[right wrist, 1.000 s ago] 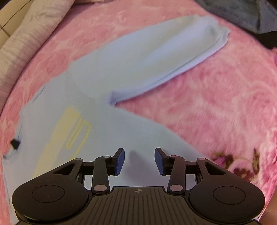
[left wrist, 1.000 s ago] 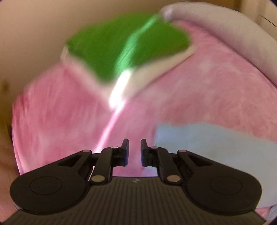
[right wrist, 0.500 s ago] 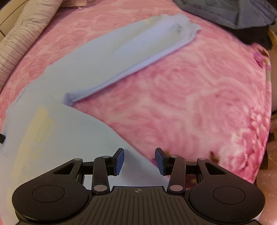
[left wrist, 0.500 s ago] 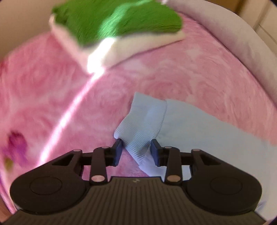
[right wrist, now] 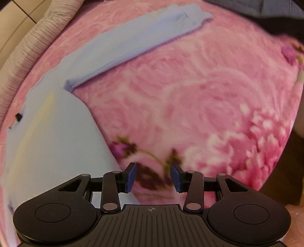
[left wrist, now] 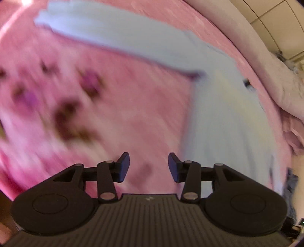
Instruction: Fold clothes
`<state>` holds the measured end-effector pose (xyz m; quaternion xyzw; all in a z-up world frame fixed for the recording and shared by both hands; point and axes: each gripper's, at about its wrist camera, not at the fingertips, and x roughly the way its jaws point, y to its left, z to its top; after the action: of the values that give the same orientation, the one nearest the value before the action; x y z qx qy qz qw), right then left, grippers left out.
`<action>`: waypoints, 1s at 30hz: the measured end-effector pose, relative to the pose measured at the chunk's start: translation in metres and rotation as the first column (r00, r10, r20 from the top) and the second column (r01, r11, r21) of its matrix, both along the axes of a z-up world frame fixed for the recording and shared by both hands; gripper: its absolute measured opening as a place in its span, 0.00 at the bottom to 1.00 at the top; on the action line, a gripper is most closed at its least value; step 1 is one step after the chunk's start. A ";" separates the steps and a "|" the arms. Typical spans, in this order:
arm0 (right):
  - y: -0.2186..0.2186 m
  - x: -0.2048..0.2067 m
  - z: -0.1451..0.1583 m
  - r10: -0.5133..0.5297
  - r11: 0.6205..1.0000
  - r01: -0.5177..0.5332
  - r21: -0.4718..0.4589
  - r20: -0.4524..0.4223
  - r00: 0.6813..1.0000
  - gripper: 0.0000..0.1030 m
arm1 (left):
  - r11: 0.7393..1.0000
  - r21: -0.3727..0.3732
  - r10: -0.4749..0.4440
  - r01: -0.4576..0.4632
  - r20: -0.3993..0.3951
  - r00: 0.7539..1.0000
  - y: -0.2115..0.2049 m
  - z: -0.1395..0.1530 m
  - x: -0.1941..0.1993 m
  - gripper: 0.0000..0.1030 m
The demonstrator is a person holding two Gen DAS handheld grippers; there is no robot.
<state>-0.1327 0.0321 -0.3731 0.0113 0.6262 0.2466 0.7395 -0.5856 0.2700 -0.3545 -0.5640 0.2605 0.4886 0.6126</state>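
Note:
A light blue long-sleeved top [left wrist: 224, 121] lies flat on the pink flowered blanket [left wrist: 114, 106]. Its one sleeve [left wrist: 114, 32] stretches to the upper left in the blurred left wrist view. My left gripper [left wrist: 149, 167] hovers over bare blanket just left of the top's side edge; its jaws are opening and hold nothing. In the right wrist view the top's body [right wrist: 51, 144] fills the left and the other sleeve [right wrist: 136, 41] runs up to the right. My right gripper [right wrist: 153, 177] stands open and empty above the blanket, right of the top's side edge.
A striped grey bolster [right wrist: 28, 49] runs along the far side of the bed, also visible as a pale roll [left wrist: 266, 72]. Dark grey clothes [right wrist: 266, 13] lie at the top right. The bed's edge and dark floor [right wrist: 288, 171] are at the right.
The left gripper let go of the blue sleeve cuff, opened wider and swung away from the green-and-white pile toward the top's side. The right gripper slid right, off the top onto bare blanket.

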 end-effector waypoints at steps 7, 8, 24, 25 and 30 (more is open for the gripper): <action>-0.044 0.007 -0.017 0.044 0.970 0.004 0.244 -0.191 0.981 0.42 | 0.995 -0.025 0.102 -0.100 0.107 0.989 -0.032 -0.016 0.024 0.44; -0.043 0.006 -0.021 0.064 0.964 -0.007 0.264 -0.207 0.976 0.42 | 0.993 -0.029 0.121 -0.118 0.121 0.985 -0.033 -0.020 0.024 0.44; -0.068 -0.030 -0.008 0.224 0.939 -0.220 0.265 0.013 0.974 0.42 | 0.991 -0.080 0.121 -0.108 0.194 0.973 -0.027 -0.033 0.022 0.31; -0.063 -0.038 -0.004 0.280 0.928 -0.290 0.236 0.073 0.957 0.42 | 0.991 -0.081 0.116 -0.102 0.196 0.974 -0.027 -0.033 0.022 0.31; -0.045 -0.060 -0.008 0.290 0.917 -0.336 0.215 0.220 0.931 0.38 | 0.993 -0.085 0.100 -0.084 0.208 0.973 -0.025 -0.037 0.022 0.31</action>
<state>-0.1925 -0.0127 -0.3815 -0.0197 0.5129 0.4386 0.7377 -0.5638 0.2451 -0.3915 -0.6470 0.1856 0.4436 0.5917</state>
